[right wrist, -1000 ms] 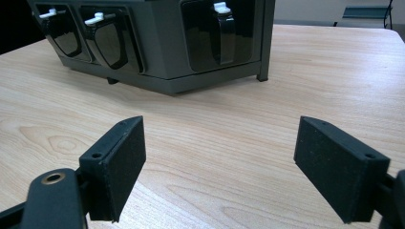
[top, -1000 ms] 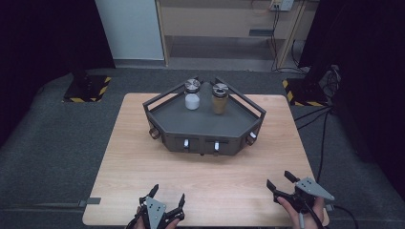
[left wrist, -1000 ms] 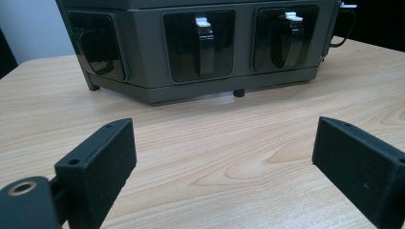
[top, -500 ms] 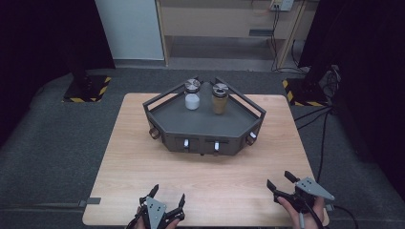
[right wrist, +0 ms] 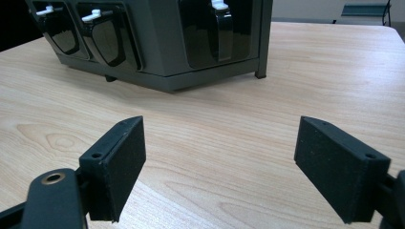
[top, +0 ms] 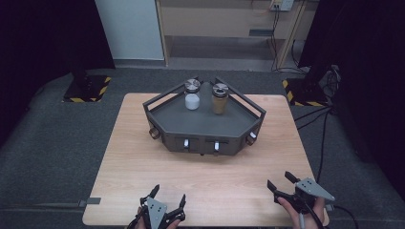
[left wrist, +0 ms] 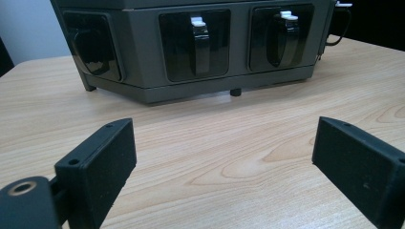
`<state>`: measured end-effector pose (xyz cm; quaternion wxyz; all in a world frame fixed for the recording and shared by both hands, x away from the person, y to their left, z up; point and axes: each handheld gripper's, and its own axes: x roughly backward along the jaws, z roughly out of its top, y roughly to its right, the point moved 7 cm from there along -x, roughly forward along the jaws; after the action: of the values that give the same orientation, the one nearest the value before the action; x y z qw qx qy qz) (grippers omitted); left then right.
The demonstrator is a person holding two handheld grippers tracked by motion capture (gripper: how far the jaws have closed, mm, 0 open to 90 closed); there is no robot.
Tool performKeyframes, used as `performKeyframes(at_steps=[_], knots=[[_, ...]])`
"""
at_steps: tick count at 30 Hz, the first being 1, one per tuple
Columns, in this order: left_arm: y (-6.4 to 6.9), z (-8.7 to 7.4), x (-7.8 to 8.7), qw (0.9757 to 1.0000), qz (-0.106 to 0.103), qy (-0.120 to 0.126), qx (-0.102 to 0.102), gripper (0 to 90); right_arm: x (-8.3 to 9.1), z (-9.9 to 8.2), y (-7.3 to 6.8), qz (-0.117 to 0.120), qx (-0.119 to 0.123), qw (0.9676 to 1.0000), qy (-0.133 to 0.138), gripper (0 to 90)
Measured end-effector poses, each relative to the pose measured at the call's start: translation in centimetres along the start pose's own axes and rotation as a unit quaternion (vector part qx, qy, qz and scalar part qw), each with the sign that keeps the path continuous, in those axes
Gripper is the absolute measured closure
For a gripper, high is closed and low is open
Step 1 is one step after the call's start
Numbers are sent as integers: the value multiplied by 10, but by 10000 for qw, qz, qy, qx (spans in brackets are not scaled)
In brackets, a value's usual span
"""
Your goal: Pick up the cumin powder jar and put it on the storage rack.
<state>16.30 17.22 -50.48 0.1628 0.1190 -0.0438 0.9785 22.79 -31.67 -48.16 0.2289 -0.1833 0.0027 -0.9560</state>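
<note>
A dark grey angular rack [top: 205,129] stands at the middle of the wooden table [top: 143,162]. On it at the back stand two jars with metal lids, one white [top: 192,95] and one tan [top: 219,99]. Small white-tipped levers sit in recesses on the rack's front face [left wrist: 200,43] [right wrist: 222,33]. My left gripper [top: 168,196] rests at the table's near edge, left of centre, open with nothing between its jaws [left wrist: 222,162]. My right gripper [top: 280,180] rests at the near right, open as well, over bare wood [right wrist: 219,157].
Grey carpet surrounds the table. Yellow-black striped floor plates [top: 86,88] [top: 305,93] lie at the back left and back right. A wooden shelf unit [top: 229,28] and cables [top: 325,114] are behind and to the right.
</note>
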Motion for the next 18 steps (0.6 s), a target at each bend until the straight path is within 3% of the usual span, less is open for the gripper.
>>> performKeyframes(at_steps=[18], knots=[[1,0,-1,10000,29,17,-63,68,2,0,5,-51,-28,10000,21,184]])
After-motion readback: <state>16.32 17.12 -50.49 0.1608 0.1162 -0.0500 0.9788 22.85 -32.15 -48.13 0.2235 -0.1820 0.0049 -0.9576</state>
